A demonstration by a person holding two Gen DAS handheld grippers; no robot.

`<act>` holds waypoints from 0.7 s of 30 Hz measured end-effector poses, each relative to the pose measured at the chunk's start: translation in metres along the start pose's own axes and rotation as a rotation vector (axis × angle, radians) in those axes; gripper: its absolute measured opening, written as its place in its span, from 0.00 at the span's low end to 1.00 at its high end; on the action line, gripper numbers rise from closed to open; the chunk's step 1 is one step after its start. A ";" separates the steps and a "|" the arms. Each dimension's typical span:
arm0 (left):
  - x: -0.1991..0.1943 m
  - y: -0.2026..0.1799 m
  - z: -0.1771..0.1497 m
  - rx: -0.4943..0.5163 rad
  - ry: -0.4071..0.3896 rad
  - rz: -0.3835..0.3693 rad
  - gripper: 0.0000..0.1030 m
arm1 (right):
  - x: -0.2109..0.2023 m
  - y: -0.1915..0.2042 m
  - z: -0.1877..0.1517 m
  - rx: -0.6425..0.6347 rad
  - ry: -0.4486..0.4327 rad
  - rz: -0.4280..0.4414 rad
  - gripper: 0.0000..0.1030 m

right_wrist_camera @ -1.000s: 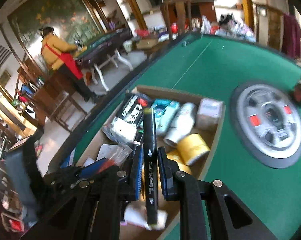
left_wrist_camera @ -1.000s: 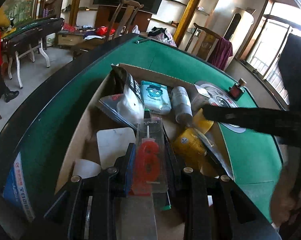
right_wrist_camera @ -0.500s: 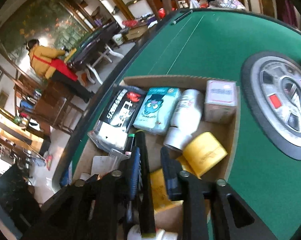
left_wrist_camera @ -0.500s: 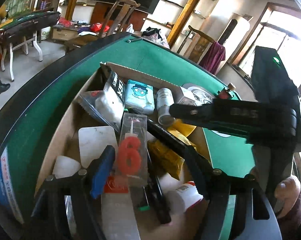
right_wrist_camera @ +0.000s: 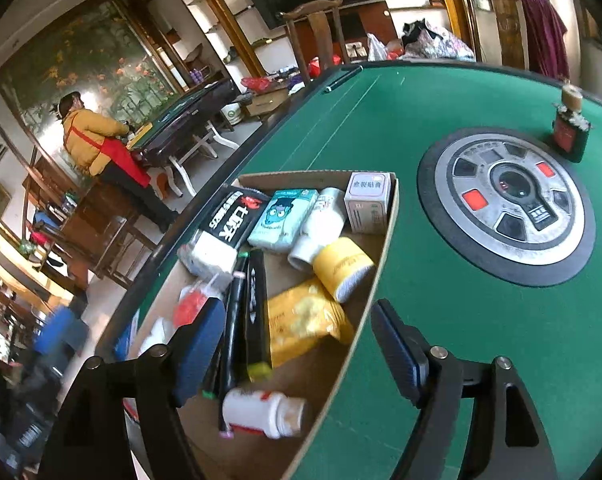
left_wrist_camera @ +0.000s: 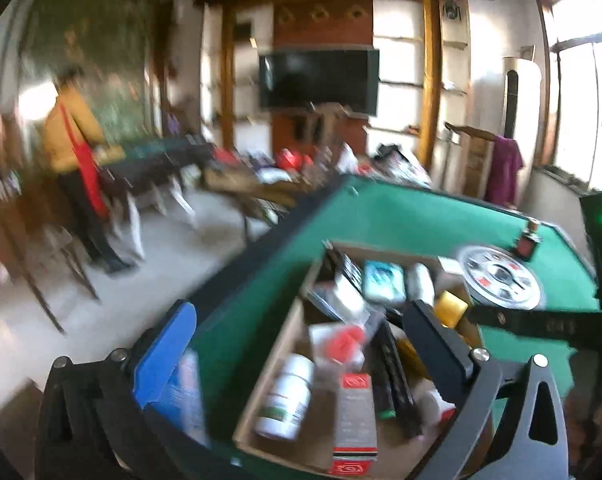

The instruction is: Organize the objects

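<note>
Cardboard box (right_wrist_camera: 385, 240) crowded at green table (right_wrist_camera: 441, 320) edge, left tool (left_wrist_camera: 301, 344) and right tool (right_wrist_camera: 301, 344) both spread apart, holding nothing

Marker (right_wrist_camera: 255, 300) in box (right_wrist_camera: 385, 240), on table (right_wrist_camera: 441, 320)

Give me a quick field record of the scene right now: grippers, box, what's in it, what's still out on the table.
left gripper: open, holding nothing, above the box's left side
right gripper: open, holding nothing, over the box's right edge
cardboard box: on the green table, open top
in box: black marker, red number candle, yellow pouch, yellow roll, white pill bottle, tissue pack
outside box: small dark bottle past the round centre panel
</note>
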State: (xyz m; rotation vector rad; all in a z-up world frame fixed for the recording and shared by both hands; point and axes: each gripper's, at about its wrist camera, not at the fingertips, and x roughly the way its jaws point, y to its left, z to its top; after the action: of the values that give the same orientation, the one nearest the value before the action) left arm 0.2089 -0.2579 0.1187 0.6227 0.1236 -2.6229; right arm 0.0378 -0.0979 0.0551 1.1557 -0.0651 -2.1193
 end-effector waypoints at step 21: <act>-0.026 -0.022 -0.001 -0.072 0.053 0.043 1.00 | -0.061 -0.008 -0.060 -0.025 -0.228 -0.257 0.92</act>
State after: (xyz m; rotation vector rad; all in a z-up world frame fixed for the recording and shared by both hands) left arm 0.2205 -0.2273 0.1292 0.6629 0.2175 -2.5493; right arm 0.0998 -0.0384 0.0604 0.9445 0.0058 -2.4654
